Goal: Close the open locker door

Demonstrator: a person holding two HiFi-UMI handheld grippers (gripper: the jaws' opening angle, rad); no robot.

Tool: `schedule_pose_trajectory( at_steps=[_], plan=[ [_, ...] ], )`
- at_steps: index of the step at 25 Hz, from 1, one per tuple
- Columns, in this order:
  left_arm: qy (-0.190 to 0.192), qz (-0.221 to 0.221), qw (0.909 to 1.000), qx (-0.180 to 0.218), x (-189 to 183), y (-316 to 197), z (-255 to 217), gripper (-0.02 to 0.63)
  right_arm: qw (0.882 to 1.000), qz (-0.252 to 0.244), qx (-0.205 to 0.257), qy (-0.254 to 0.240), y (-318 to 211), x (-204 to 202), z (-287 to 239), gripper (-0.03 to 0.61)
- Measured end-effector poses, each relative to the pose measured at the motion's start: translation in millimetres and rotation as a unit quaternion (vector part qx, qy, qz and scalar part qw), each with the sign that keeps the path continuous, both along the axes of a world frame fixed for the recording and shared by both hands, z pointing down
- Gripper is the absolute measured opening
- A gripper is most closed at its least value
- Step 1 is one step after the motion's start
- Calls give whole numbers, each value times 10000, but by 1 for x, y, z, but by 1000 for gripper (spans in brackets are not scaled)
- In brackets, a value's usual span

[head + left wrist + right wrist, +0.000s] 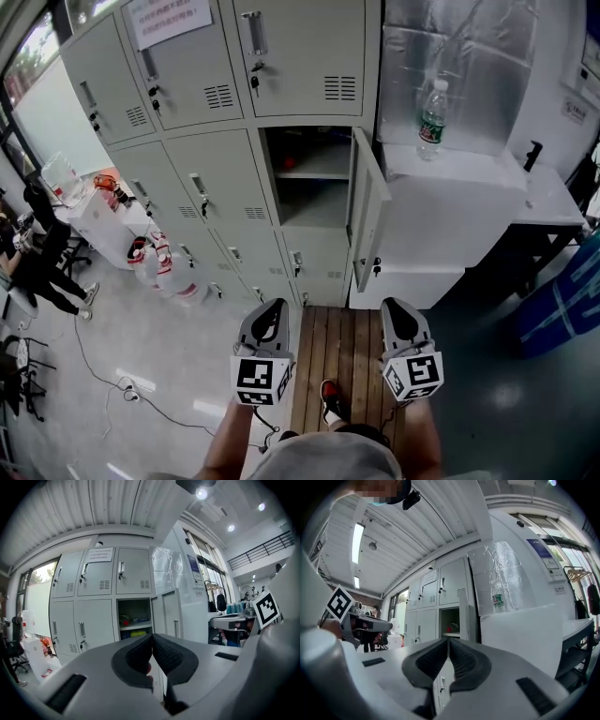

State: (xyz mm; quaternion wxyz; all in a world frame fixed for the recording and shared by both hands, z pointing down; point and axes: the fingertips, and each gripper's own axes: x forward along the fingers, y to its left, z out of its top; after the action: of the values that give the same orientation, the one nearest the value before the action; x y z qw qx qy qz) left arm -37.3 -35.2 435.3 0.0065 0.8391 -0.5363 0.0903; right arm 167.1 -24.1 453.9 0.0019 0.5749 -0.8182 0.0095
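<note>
Down at the bottom middle of the head view, the left gripper [271,307] and right gripper [397,307] are both sitting pinched shut, holding nothing. The locker door [367,208] is hanging open at frame centre, above the right gripper and well apart from both.

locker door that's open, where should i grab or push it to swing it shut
Work the free vertical edge of the open locker door, nearest you, away from its right-hand hinges. It stands swung out, outer face to the right, so come from the right with the right hand-held gripper, probably pushing leftward.
</note>
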Motion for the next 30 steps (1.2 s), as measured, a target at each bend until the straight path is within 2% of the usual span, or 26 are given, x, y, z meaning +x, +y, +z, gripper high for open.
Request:
schedule_pose_trajectory(
  at_steps=[12, 25, 30],
  plan=[
    [-45, -125, 9997, -186, 17, -71, 14, 21, 9979, -540, -199, -301, -80, 13, 16, 31],
    [-18, -320, 9992, -248, 15, -118, 23, 21, 9896, -1368, -375, -220, -134, 0, 32, 207],
    [-26, -387, 9988, -284, 11, -127, 26, 21, 9872, -1514, -471, -184, -143, -6, 40, 224]
  ],
)
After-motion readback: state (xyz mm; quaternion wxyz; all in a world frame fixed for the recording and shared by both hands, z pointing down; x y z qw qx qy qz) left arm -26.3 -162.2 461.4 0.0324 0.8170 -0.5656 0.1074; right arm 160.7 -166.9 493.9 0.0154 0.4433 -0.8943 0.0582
